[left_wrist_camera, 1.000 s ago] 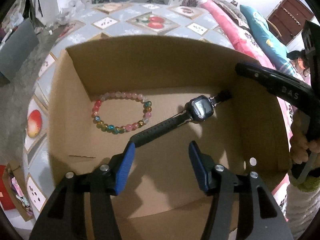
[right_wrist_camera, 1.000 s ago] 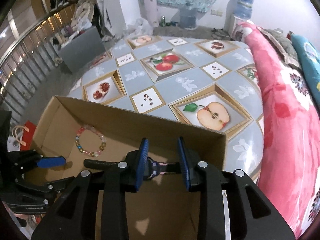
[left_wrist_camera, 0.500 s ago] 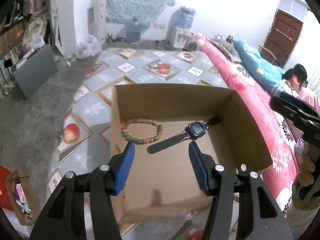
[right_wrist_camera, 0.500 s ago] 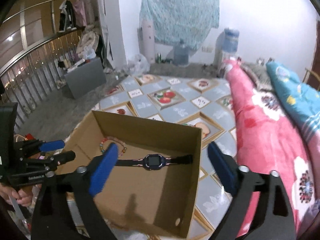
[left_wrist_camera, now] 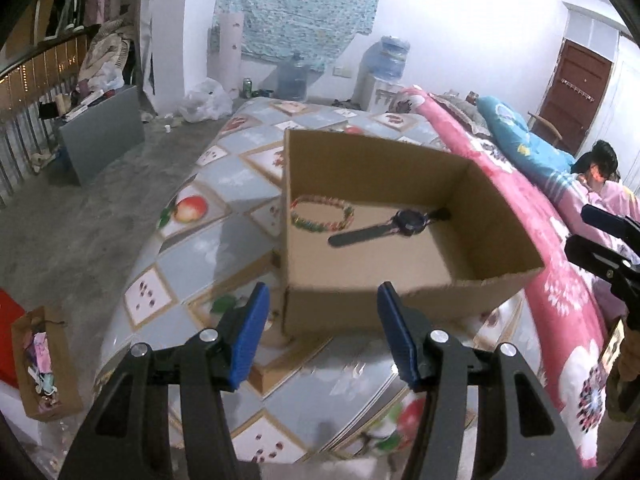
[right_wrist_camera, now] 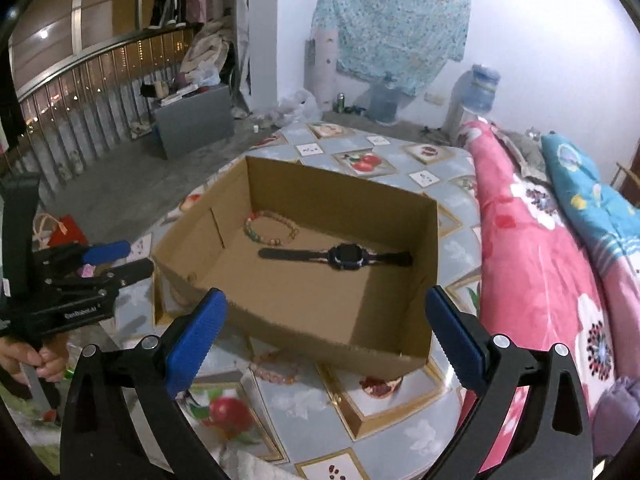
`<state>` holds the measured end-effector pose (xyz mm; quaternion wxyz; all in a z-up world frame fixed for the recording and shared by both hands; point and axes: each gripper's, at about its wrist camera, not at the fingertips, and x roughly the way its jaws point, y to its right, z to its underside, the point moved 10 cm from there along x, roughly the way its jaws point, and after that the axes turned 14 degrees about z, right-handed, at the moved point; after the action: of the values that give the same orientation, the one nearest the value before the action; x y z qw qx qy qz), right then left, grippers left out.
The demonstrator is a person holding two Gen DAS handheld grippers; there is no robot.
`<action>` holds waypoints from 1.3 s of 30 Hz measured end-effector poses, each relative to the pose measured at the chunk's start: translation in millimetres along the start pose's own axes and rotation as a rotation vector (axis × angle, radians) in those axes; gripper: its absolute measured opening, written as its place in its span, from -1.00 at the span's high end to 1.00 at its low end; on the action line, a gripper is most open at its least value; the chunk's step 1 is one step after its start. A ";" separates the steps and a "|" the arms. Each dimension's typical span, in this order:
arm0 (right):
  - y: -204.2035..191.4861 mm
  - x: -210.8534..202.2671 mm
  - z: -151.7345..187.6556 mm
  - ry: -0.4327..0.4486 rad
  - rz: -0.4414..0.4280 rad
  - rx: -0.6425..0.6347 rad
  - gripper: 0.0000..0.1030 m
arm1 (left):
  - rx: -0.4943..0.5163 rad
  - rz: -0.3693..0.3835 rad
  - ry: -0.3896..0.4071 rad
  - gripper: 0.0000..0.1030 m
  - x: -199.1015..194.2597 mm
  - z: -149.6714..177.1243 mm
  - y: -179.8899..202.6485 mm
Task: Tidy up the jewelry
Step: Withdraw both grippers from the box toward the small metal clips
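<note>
Left wrist: my left hand-held gripper (left_wrist_camera: 320, 334) released, nothing between its fingers, before cardboard box (left_wrist_camera: 496, 216); beaded bracelet (left_wrist_camera: 322, 219) beside watch (left_wrist_camera: 394, 225) on box floor | Right wrist: my right hand-held gripper (right_wrist_camera: 326, 340) spread wide, holding nothing; pink bracelet (right_wrist_camera: 274, 372) on tabletop (right_wrist_camera: 404, 424) just outside box.

A: Even indoor light, brightest on the white back wall (right_wrist_camera: 520, 20); a row of small lamps glows behind the metal railing (right_wrist_camera: 80, 92).

B: Soft shadows inside the open brown cardboard box (left_wrist_camera: 400, 304). Fisheye bending, black corners, slight motion blur on nearby tablecloth.
</note>
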<state>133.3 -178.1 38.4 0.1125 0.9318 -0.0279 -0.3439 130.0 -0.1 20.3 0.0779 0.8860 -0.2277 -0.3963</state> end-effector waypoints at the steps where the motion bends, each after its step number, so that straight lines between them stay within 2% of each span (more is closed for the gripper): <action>1: -1.7 -1.4 6.6 0.008 0.001 0.008 -0.84 | 0.000 -0.004 -0.001 -0.06 -1.2 5.3 -2.7; 8: -13.9 0.1 47.5 -0.001 -0.087 0.102 -0.84 | -0.001 -0.056 -0.034 -0.06 3.4 43.9 -21.0; 13: -20.6 16.5 76.4 -0.039 -0.019 0.124 -0.84 | -0.007 -0.072 -0.069 -0.06 14.5 64.4 -21.7; 19: -13.5 23.3 113.7 -0.097 -0.018 0.203 -0.84 | 0.001 -0.105 -0.068 -0.06 21.6 73.1 -23.5; 23: -14.1 32.9 141.7 -0.172 -0.033 0.213 -0.82 | 0.021 -0.128 -0.069 -0.06 20.9 80.9 -26.1; 26: -21.8 39.6 153.0 -0.223 -0.060 0.207 -0.68 | 0.026 -0.118 -0.075 -0.06 22.7 88.1 -26.7; 30: -34.5 39.9 147.8 -0.228 -0.120 0.210 -0.54 | 0.032 -0.074 -0.094 -0.05 31.7 94.0 -22.8; 34: -54.3 39.3 141.5 -0.221 -0.175 0.181 -0.44 | 0.057 -0.025 -0.089 0.15 42.2 93.0 -15.6; 39: -77.5 37.2 138.8 -0.218 -0.225 0.133 -0.35 | 0.096 0.000 -0.114 0.59 62.5 92.2 -16.5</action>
<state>69.9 -133.9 -105.4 0.0075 0.8916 0.0417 -0.4509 104.0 -10.6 -88.7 0.0224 0.8647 -0.2505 -0.4347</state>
